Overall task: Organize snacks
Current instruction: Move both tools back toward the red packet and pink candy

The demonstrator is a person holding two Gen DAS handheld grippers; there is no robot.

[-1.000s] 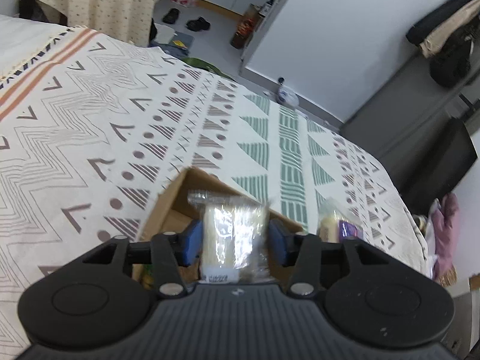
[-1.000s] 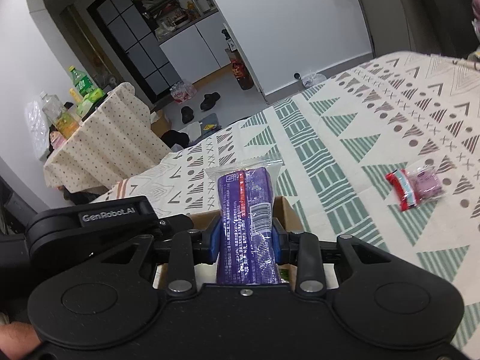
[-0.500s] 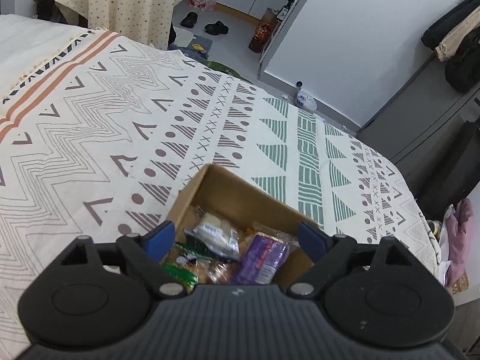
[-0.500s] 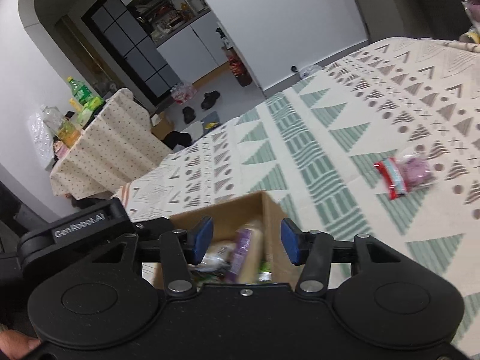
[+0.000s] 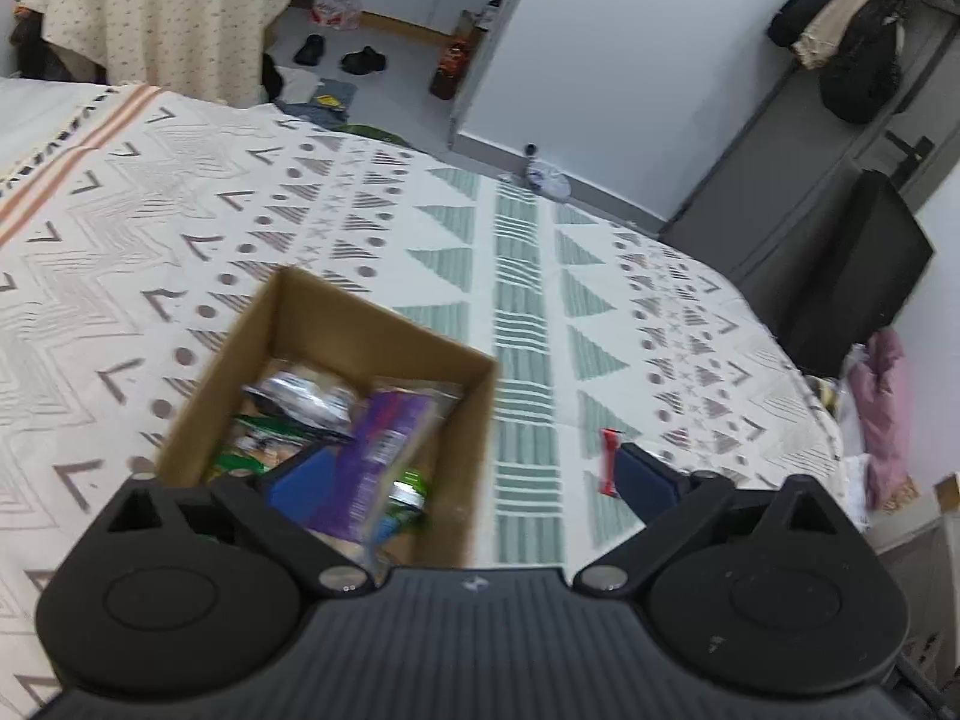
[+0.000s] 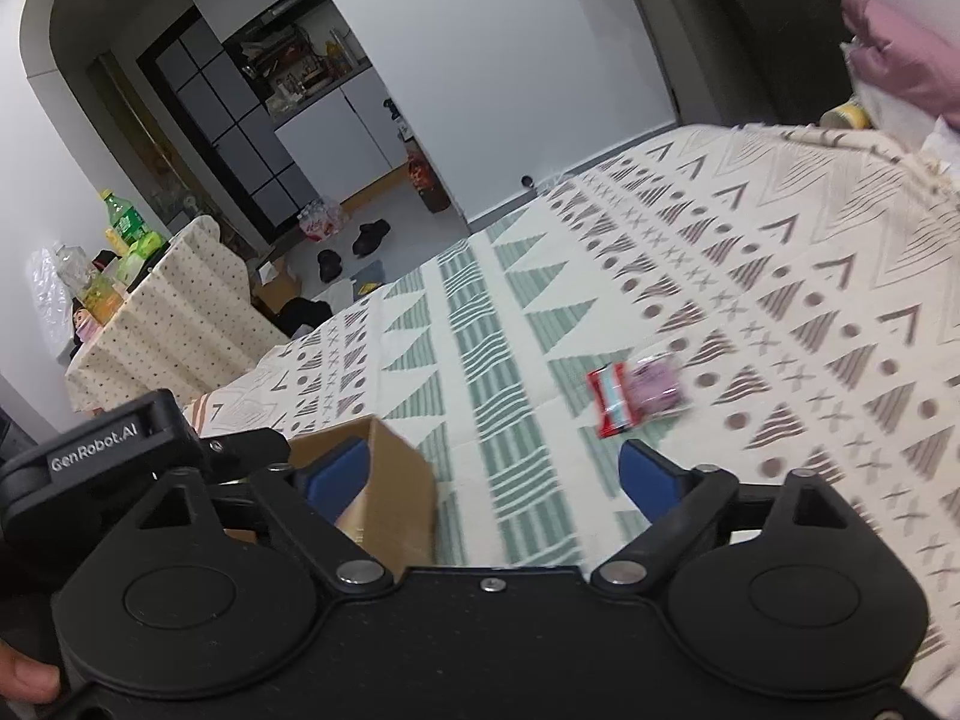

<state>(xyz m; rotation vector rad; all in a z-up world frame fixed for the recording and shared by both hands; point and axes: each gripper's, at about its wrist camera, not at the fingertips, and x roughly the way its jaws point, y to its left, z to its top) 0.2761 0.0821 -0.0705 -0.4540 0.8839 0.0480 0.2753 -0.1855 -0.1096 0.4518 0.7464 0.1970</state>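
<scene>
An open cardboard box (image 5: 288, 324) stands on the patterned cloth and holds several snack packets, among them a purple packet (image 5: 378, 456) and a silver one (image 5: 300, 396). My left gripper (image 5: 474, 480) is open and empty just above the box's near right corner. My right gripper (image 6: 492, 474) is open and empty, right of the box (image 6: 390, 480). A small red and pink snack packet (image 6: 639, 396) lies on the cloth ahead of the right gripper; only its red edge (image 5: 607, 459) shows in the left wrist view.
The patterned cloth (image 5: 540, 276) covers the whole surface. A dotted-cloth table with bottles (image 6: 156, 324) stands beyond it. Shoes (image 6: 360, 240) lie on the floor. A pink garment (image 6: 900, 54) and a black case (image 5: 852, 264) sit at the right edge.
Both grippers opened and dropped their packets into the box, the pale one from the left, the purple one from the right. Both then drew back and swung right, towards the red and pink packet.
</scene>
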